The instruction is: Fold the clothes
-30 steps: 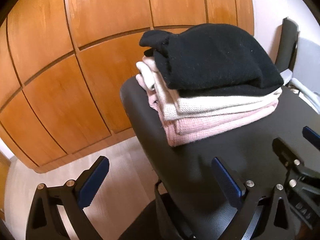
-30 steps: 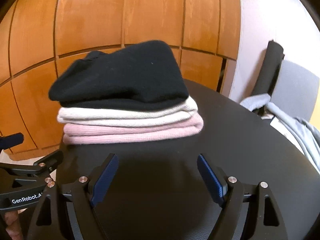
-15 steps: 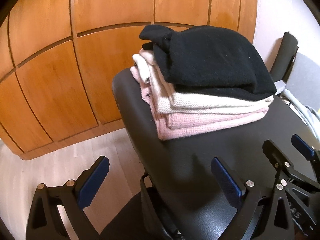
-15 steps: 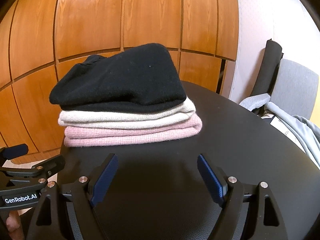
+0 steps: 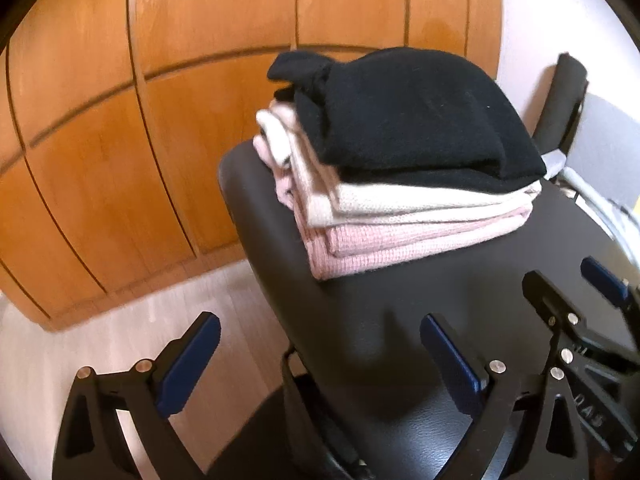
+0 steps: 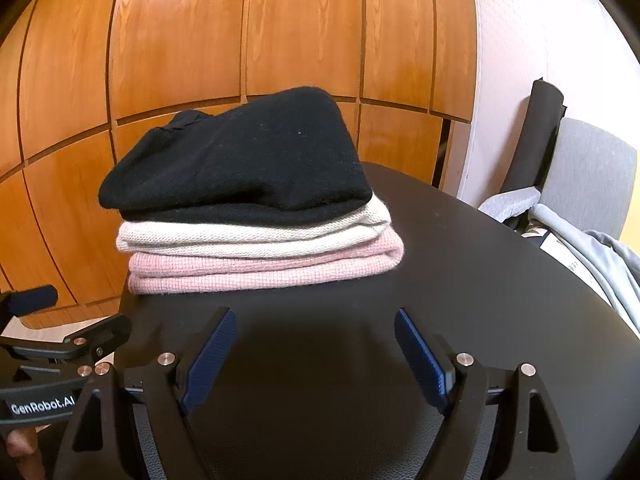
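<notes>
Three folded knits, black (image 6: 240, 160) on cream (image 6: 256, 234) on pink (image 6: 264, 270), sit stacked at the tabletop's (image 6: 460, 280) far left corner, bare tabletop before both grippers, left (image 5: 320, 356) and right (image 6: 316, 350), fingers wide and empty.

Black sweater (image 6: 240, 160): fuzzy matt knit. Cream sweater (image 6: 256, 236) and pink sweater (image 6: 264, 268): ribbed knit. Counter (image 6: 460, 280): black, smooth, slight sheen. Wall panels (image 6: 280, 28): glossy varnished wood. Gripper pads (image 6: 206, 364): ridged blue rubber.

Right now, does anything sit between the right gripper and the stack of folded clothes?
Nothing visible does. Only bare black table lies between the open right gripper and the stack of folded clothes. The left gripper is off to the side.
</notes>
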Tool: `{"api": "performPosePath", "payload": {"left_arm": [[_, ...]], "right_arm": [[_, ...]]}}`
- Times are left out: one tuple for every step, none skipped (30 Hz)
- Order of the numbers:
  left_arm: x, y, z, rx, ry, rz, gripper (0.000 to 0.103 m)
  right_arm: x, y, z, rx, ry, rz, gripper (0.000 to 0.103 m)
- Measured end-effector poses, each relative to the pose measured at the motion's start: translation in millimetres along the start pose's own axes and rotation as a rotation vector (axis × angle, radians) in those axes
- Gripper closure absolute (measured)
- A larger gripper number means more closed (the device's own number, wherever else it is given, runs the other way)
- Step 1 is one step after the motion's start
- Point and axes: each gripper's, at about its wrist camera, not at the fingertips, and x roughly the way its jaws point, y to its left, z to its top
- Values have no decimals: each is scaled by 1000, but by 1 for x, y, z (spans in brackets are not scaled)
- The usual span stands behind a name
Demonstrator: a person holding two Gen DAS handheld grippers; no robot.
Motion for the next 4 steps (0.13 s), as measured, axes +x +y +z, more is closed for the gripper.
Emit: {"api": "performPosePath", "payload": {"left_arm": [[-3,-2,0,18,-13,2,2],[-5,-4,-1,29,-19,4,2],[-6,-5,-1,31,-20,3,2],[-7,-6,0,26,-19,0,2]], "right_arm": [[0,-1,0,1,0,1,20],[0,-1,0,3,-1,1,20],[0,-1,0,5,-1,1,20],[0,-2,0,7,-1,1,20]]}}
